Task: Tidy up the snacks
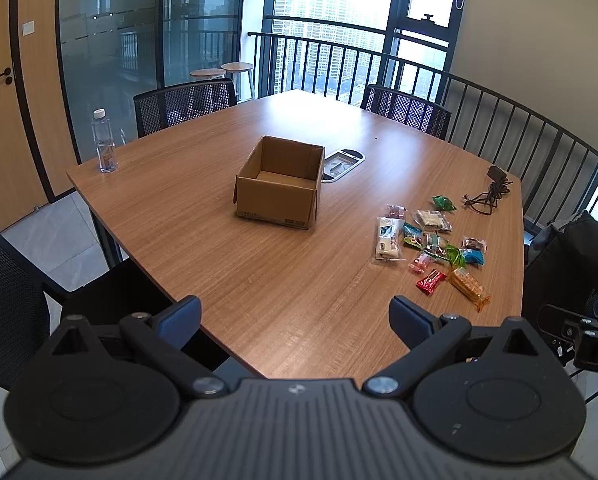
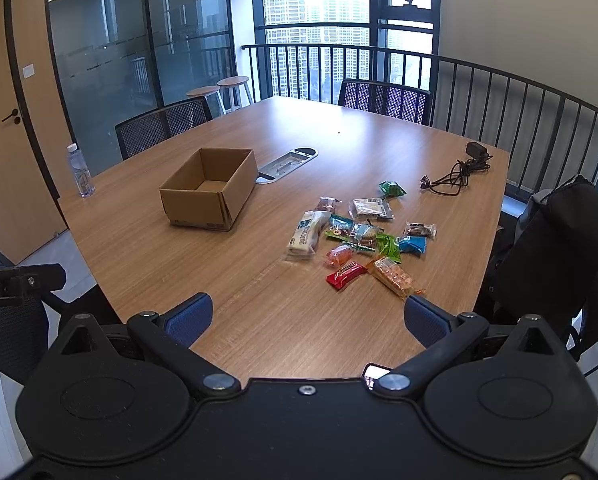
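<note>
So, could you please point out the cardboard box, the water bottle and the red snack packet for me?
cardboard box (image 1: pixel 277 200): left wrist view, front wall.
water bottle (image 1: pixel 103 144): left wrist view, middle of the body.
red snack packet (image 2: pixel 345 274): right wrist view, middle of the wrapper.

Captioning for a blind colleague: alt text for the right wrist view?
An open, empty right gripper hovers at a wooden table's edge. A pile of snack packets lies right of an open cardboard box.
</note>
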`<state>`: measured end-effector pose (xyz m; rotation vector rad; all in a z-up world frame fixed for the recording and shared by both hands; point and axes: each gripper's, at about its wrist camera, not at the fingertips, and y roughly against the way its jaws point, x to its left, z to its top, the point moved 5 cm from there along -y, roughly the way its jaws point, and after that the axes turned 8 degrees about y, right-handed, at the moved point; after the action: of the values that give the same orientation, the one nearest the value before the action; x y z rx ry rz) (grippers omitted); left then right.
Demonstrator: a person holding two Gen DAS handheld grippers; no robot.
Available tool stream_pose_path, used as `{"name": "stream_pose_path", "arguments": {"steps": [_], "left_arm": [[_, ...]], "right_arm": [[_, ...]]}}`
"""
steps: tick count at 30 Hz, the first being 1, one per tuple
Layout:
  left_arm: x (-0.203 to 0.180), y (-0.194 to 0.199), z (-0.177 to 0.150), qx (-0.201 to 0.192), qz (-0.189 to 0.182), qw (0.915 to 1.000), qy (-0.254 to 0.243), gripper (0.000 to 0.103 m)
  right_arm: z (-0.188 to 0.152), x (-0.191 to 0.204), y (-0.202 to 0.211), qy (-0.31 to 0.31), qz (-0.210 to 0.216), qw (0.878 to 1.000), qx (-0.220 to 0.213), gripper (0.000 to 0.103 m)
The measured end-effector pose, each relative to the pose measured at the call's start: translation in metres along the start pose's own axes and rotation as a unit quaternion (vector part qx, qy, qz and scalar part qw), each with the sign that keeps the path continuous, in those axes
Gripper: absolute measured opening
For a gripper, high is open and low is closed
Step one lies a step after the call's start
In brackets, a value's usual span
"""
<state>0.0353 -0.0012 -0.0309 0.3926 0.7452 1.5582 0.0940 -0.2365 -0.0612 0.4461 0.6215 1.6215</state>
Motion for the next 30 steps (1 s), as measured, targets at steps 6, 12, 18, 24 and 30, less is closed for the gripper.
{"name": "stream_pose_path", "arguments": {"steps": [6,12,18,24,30], "left_arm": [[0.001,0.000,0.000,0.001,0.004,1.0000,0.002,0.100],[0.000,0.001,0.003,0.001,0.014,0.9999,0.009,0.100],[-0.003,-0.007,0.007,0.008,0.017,0.9998,0.004,0.100],[-0.007,-0.025,0.012,0.021,0.015,0.9997,0.002,0.100],[-0.015,-0.056,0.021,0.037,-0.003,0.9993,-0.003,0.099]], "right_arm": [[-0.001,-0.004,-0.001,-0.003,0.004,1.000,-0.002,0.103],[0.000,-0.005,-0.002,0.002,0.014,1.000,-0.002,0.103],[0.003,-0.010,-0.007,-0.003,0.023,1.000,-0.001,0.103],[0.003,-0.018,-0.020,-0.016,0.027,0.999,0.009,0.103],[0.006,-0.025,-0.040,-0.020,0.019,0.999,0.019,0.103]]}}
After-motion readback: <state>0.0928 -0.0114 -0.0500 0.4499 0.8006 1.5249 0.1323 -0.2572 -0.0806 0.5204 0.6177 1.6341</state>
